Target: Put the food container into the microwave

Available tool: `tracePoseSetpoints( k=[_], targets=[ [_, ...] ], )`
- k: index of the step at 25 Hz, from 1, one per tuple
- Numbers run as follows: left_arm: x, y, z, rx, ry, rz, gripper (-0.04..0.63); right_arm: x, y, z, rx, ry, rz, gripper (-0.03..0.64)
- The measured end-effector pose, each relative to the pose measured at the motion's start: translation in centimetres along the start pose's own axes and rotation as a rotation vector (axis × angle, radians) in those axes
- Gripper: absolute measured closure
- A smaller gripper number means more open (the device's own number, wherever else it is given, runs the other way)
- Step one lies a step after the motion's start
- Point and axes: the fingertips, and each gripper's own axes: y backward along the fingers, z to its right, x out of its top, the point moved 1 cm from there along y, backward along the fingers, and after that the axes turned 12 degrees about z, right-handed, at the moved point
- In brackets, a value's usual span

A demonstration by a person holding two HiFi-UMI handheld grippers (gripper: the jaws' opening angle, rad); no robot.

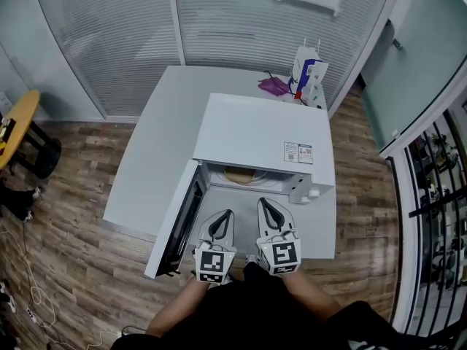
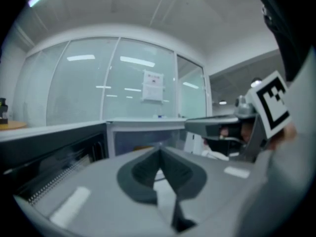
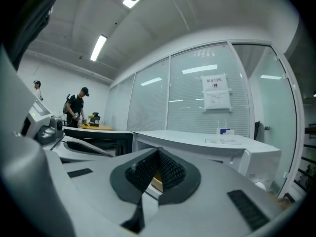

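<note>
The left gripper (image 1: 228,215) is clenched on nothing, its jaws pressed together just in front of the open microwave (image 1: 257,131). The right gripper (image 1: 263,204) is likewise closed and empty, held beside it before the microwave's cavity. The food container (image 1: 236,173) is seen inside the microwave. The door (image 1: 179,221) is swung open at the microwave's left side. The microwave is borne by a white table (image 1: 157,148).

The microwave (image 1: 255,133) has a smooth white casing with a faint sheen. The surface (image 1: 157,152) under it is matt pale grey. The floor (image 1: 66,217) looks like grained wood planks. The right hand-held gripper (image 3: 158,151) is matt grey plastic with dark ribbed pads (image 3: 170,171).
</note>
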Motion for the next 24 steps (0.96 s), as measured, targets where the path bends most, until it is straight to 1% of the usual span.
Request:
tracePoseSetpoints(
  k=[4,13,24],
  targets=[
    [0.3,0.5,0.0,0.003,0.003,0.003,0.591,0.8,0.1,-0.2,-0.002,0.004,0.022,0.618],
    [0.2,0.6,-0.2,0.016,-0.004,-0.010,0.591,1.5,0.5,0.1,-0.030,0.022,0.035,0.618],
    [-0.2,0.2,-0.5,0.026,-0.002,-0.023,0.591,1.1,0.6,0.8,-0.039,0.019,0.021,0.618]
  ],
)
